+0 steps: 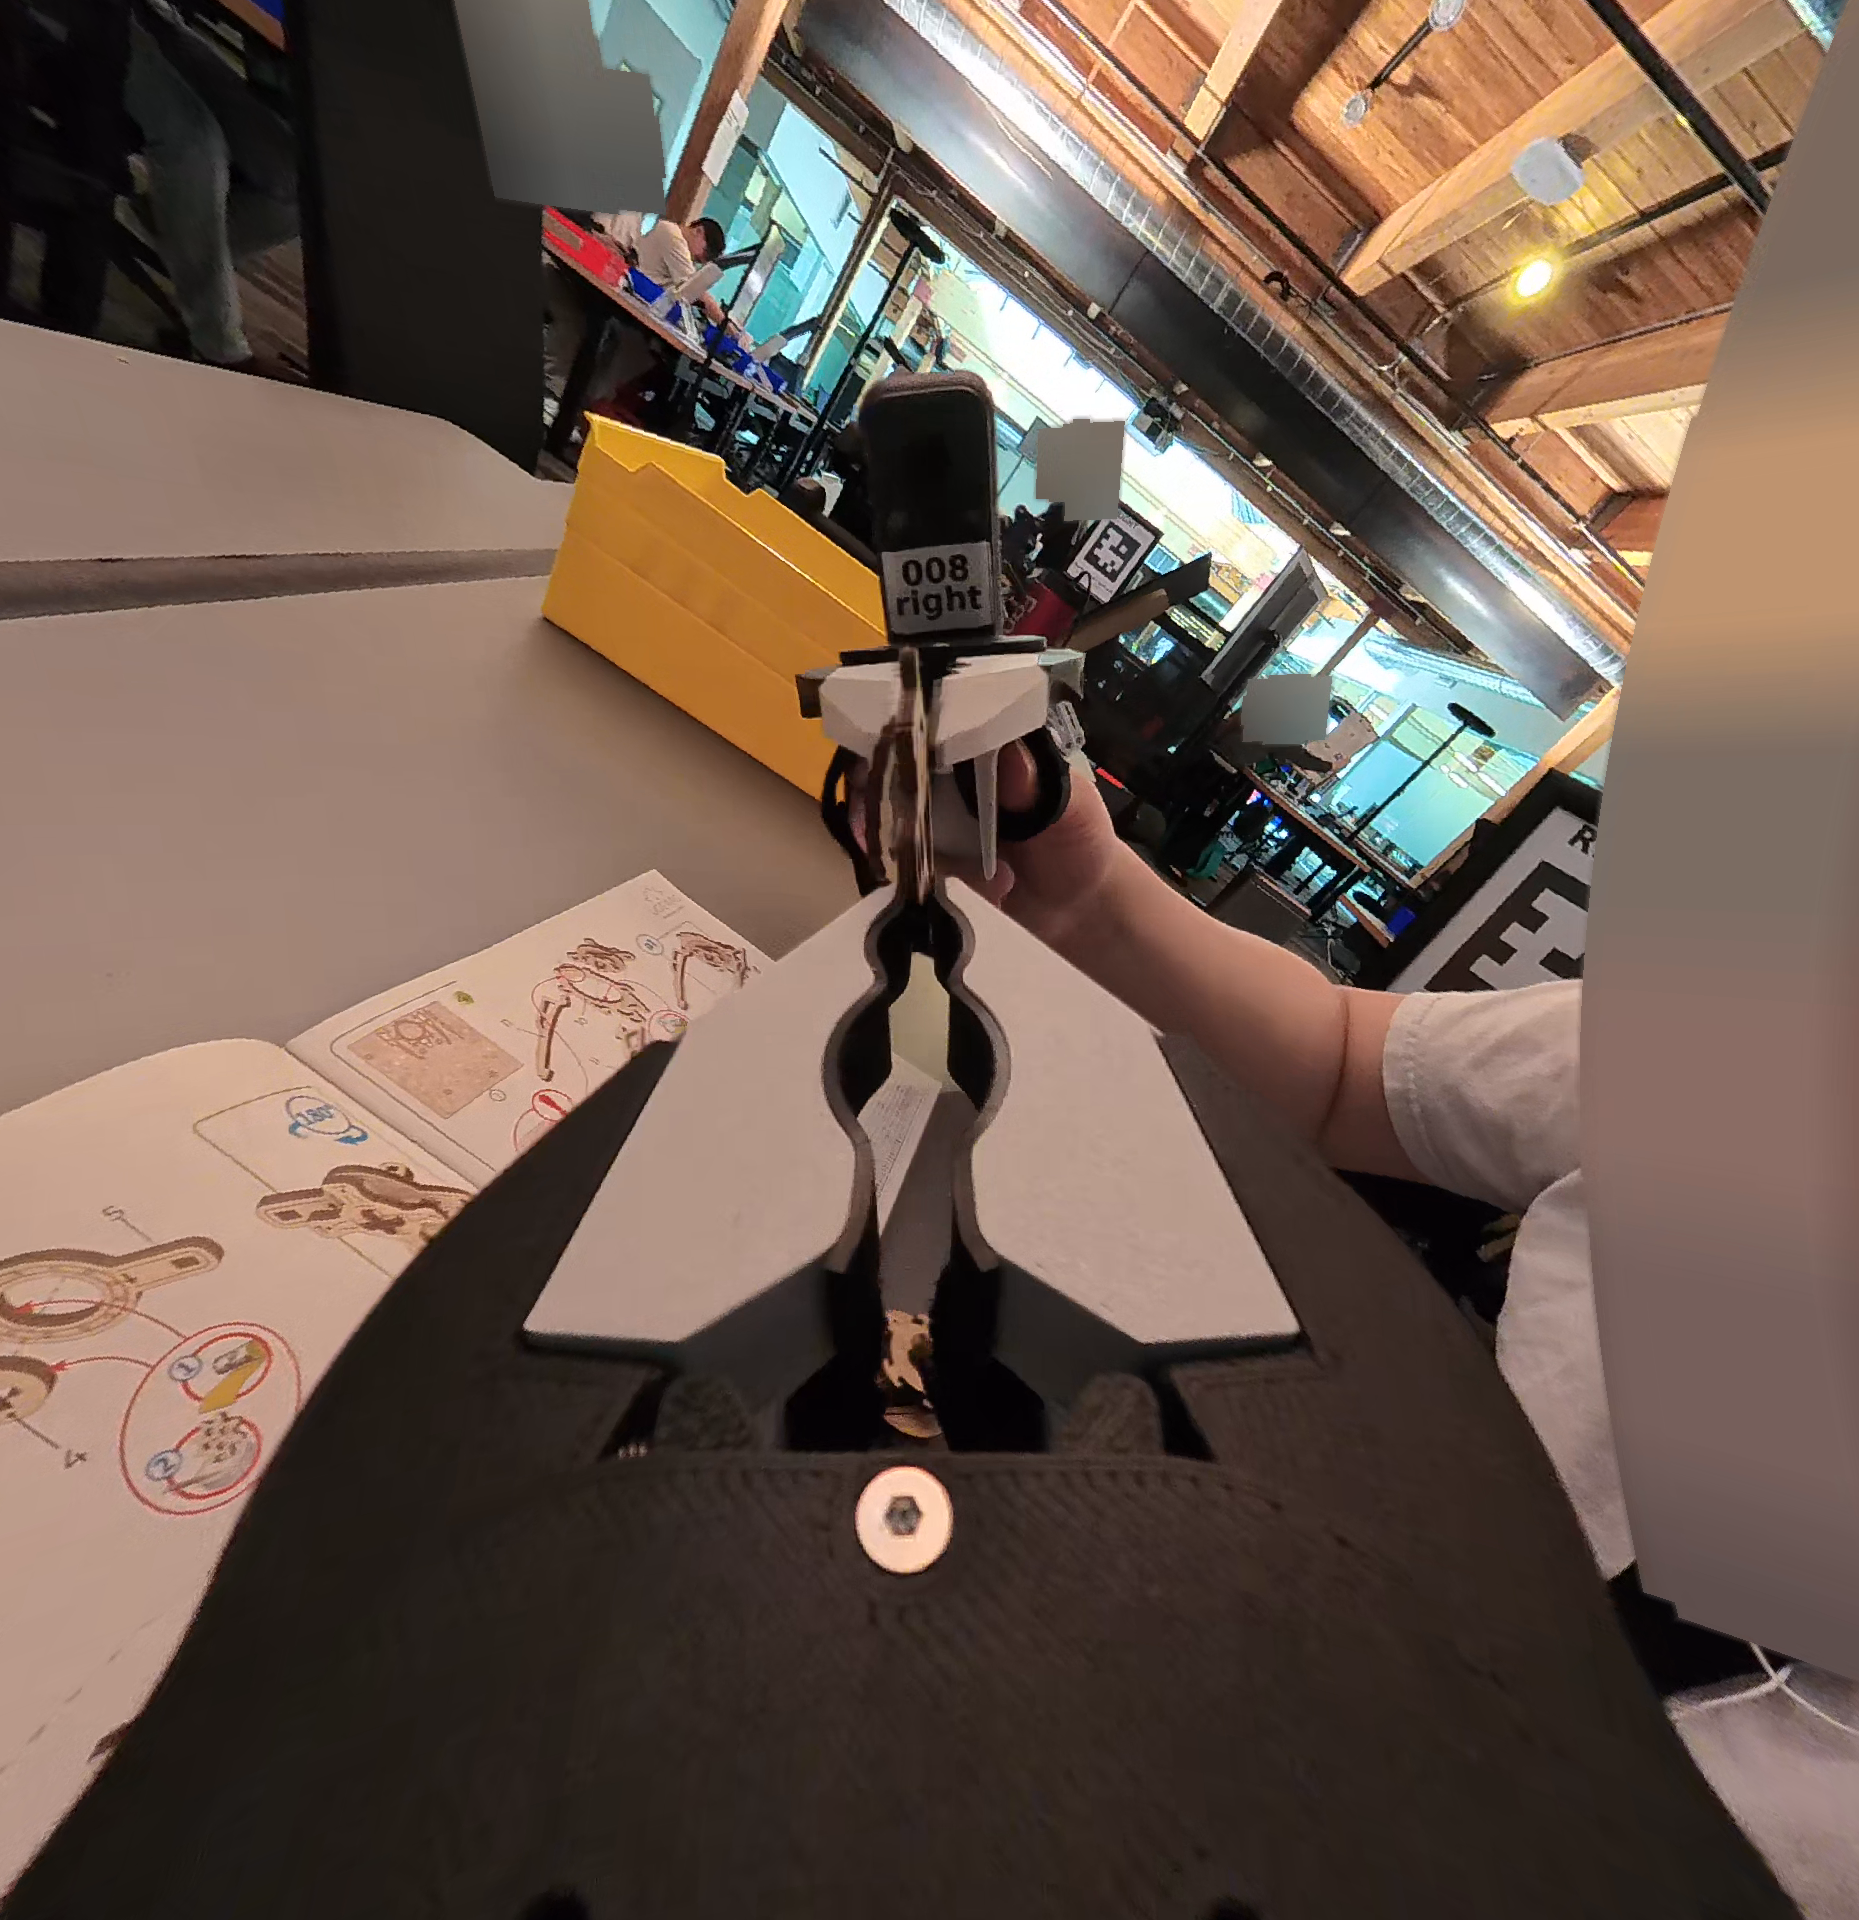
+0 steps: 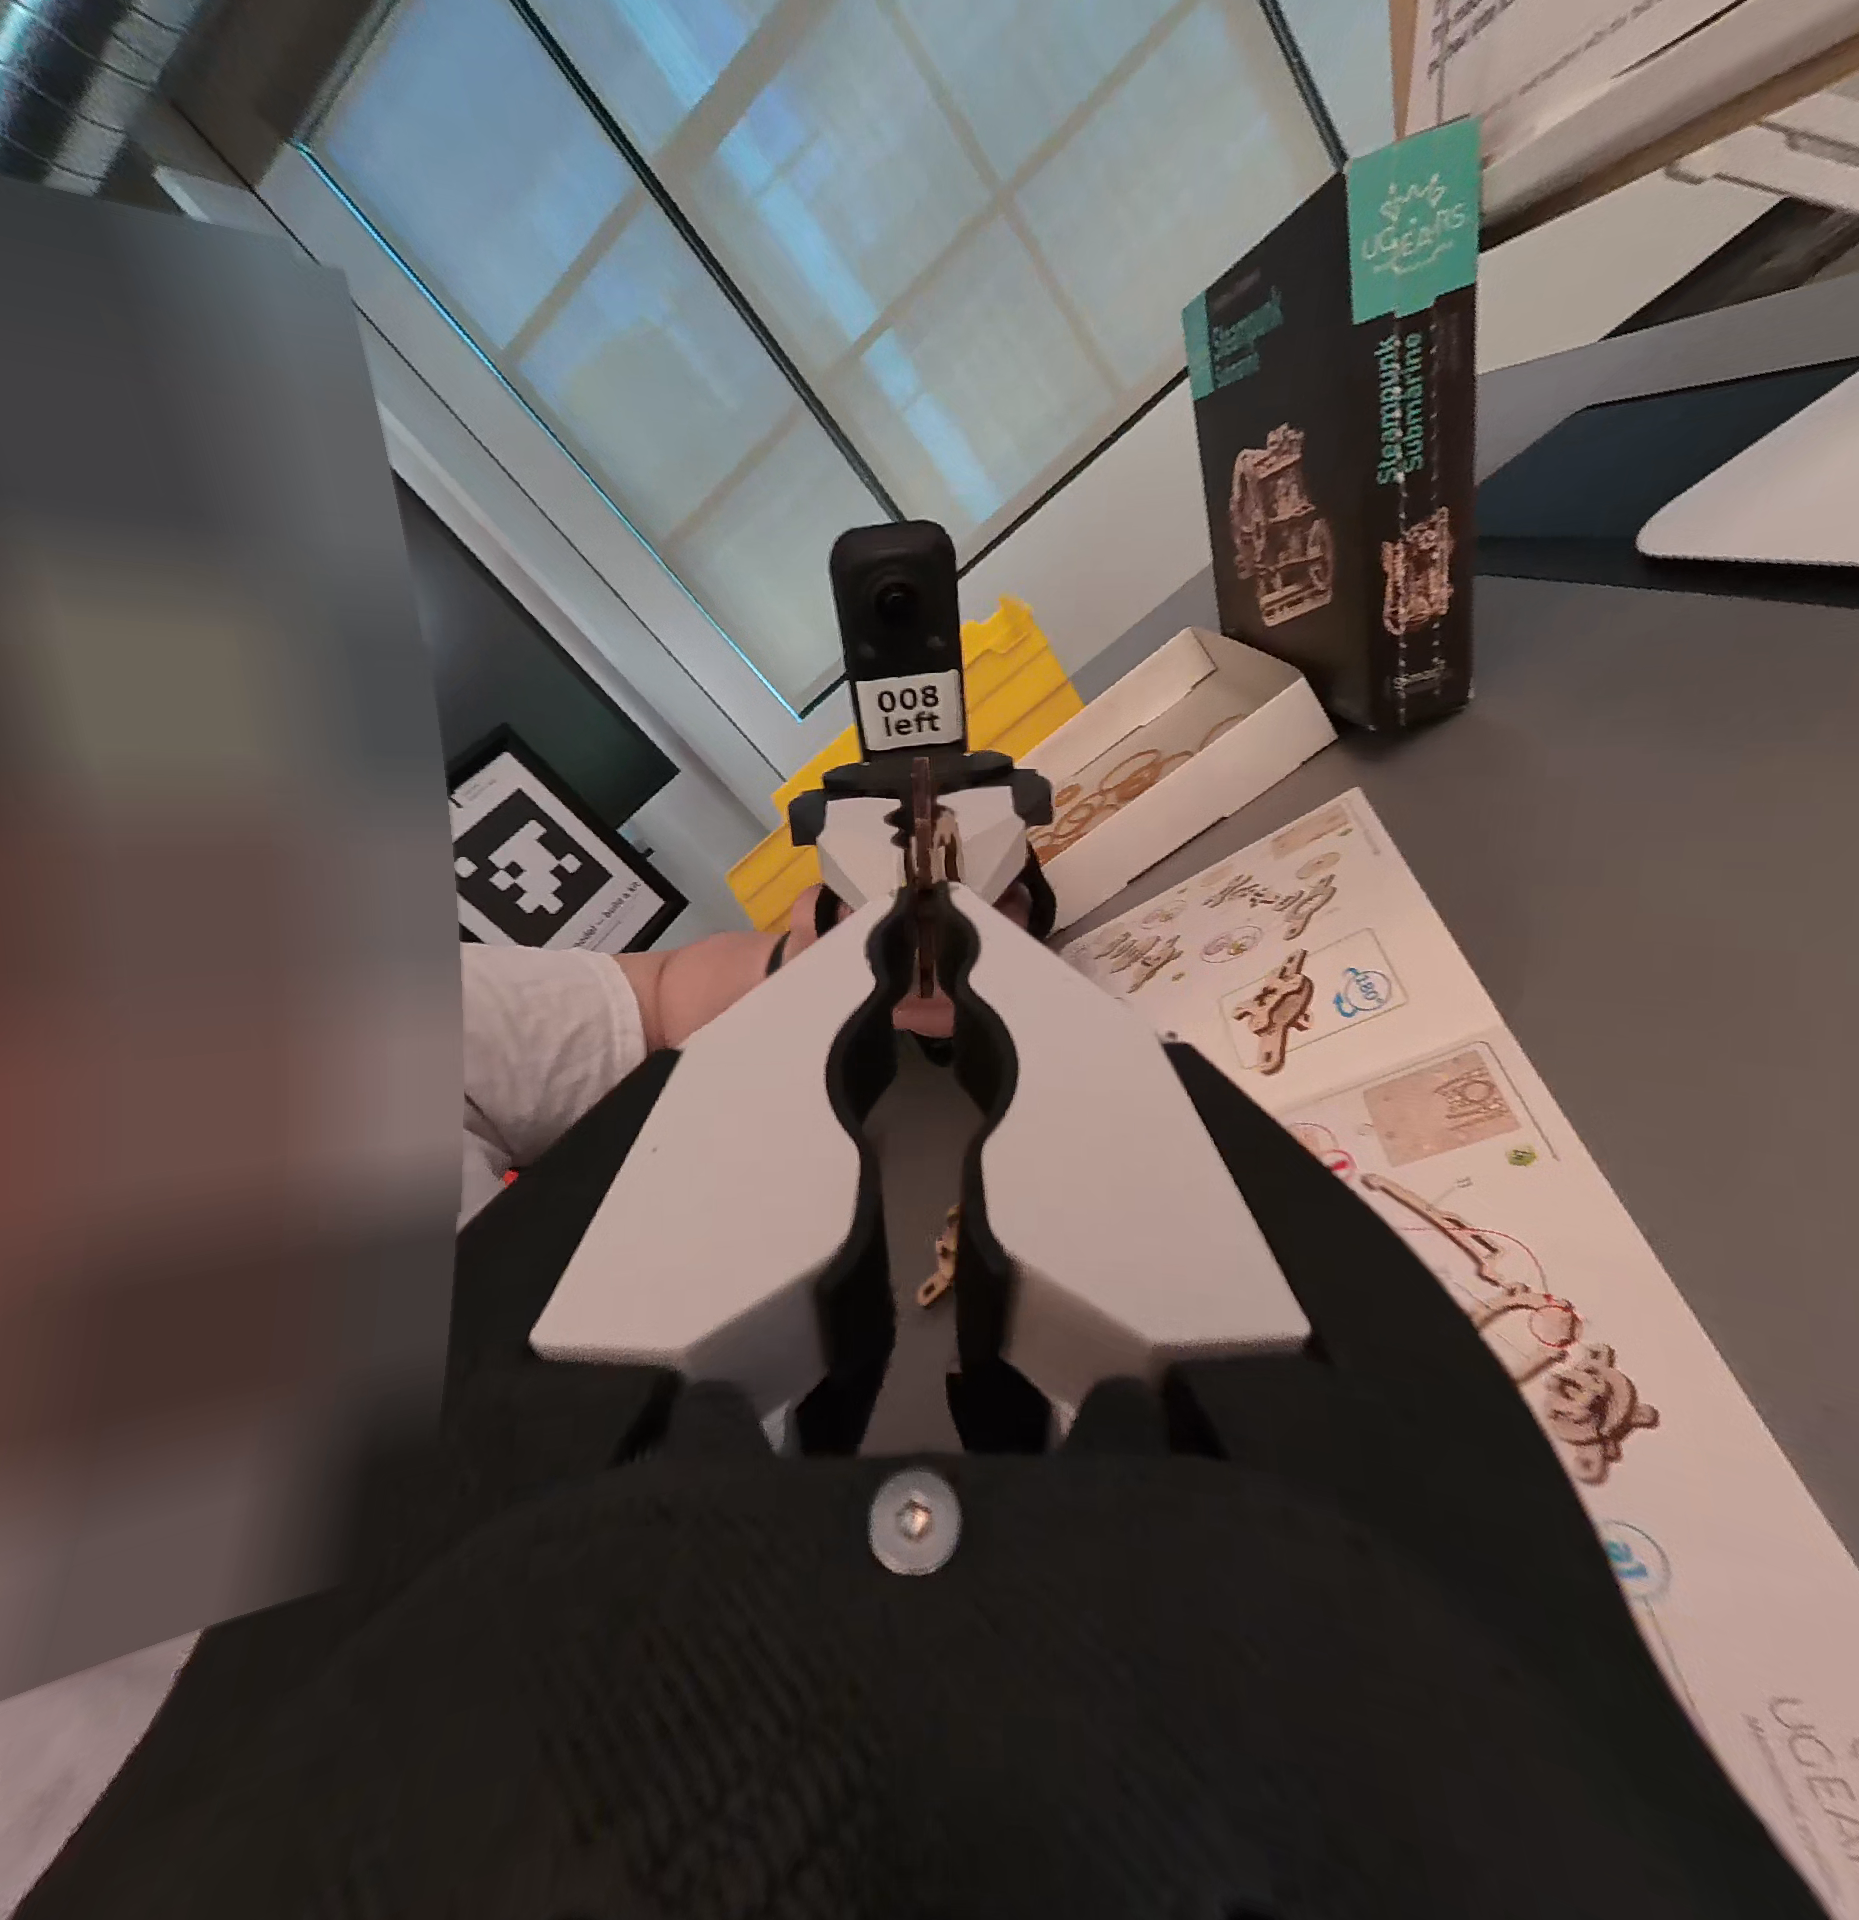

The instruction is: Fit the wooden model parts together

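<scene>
My left gripper (image 1: 909, 909) is shut, its tips pinching a thin wooden model part (image 1: 904, 800) that I see edge-on. My right gripper (image 2: 920, 914) is shut too, gripping the wooden part (image 2: 925, 842) from the opposite side. The two grippers face each other tip to tip above the table. Each shows in the other's view by its white fingers (image 1: 992, 707) (image 2: 992, 842). I cannot tell where one wooden piece ends and another begins. A bit of wood also shows deep between the right fingers (image 2: 940, 1257).
An open instruction booklet (image 1: 281, 1195) (image 2: 1424, 1091) lies on the grey table (image 1: 333, 748). A yellow bin (image 1: 696, 582) stands behind. A white tray of wooden sheets (image 2: 1164, 748) and an upright black and teal kit box (image 2: 1340, 468) stand at the back. A hand (image 1: 1060, 862) holds the right gripper. My two grippers' fingertips are within a few centimetres of each other.
</scene>
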A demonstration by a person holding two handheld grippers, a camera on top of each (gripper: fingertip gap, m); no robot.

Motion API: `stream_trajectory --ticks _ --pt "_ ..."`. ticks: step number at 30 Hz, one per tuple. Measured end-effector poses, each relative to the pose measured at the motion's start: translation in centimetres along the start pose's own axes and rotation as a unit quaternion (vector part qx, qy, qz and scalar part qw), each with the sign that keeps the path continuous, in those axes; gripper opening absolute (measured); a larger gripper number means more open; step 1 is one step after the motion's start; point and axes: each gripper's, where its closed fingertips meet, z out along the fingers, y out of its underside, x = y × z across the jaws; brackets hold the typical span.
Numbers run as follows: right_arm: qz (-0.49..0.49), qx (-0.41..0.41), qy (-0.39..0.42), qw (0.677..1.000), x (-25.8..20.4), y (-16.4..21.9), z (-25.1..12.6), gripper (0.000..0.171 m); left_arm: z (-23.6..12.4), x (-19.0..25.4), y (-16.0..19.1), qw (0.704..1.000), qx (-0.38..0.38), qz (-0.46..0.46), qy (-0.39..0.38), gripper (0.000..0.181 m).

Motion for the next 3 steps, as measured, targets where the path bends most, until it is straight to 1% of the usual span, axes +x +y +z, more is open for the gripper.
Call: stream_trajectory --ticks 1,2,3 --pt "0.006 0.003 -0.012 1.000 -0.36 -0.12 -0.02 0.001 0.01 0.36 -0.13 1.000 0.004 -0.001 0.012 0.001" --pt "0.019 0.009 -0.023 1.000 -0.60 -0.28 -0.07 0.001 -0.07 0.73 -0.44 1.000 0.013 -0.001 0.023 0.005" --pt "0.033 0.019 -0.027 0.999 -0.52 -0.50 -0.20 0.001 -0.21 0.84 -0.82 0.999 0.023 0.001 0.025 0.014"
